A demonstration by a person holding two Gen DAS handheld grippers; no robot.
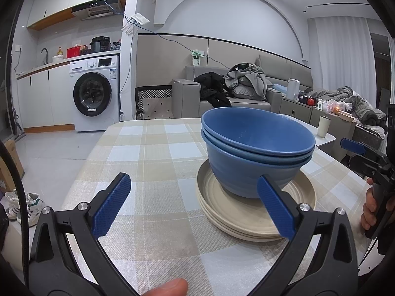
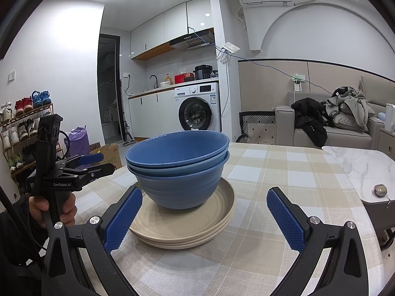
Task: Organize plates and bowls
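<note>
Blue bowls (image 1: pixel 256 148) nested on the beige plate stack (image 1: pixel 249 212) stand between both gaping, empty hand-held grippers: left hand-held gripper (image 1: pixel 195 207), right hand-held gripper (image 2: pixel 205 219), about equally near.

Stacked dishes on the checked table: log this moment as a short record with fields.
bowls: two blue round bowls, nested, upright
plates: stack of beige round plates under the bowls, flat on the checked tablecloth
left gripper: open, holds nothing, its right finger in front of the plate stack
right gripper: open, holds nothing, its left finger in front of the plate stack
task state: bowls and plates already in one pile
</note>
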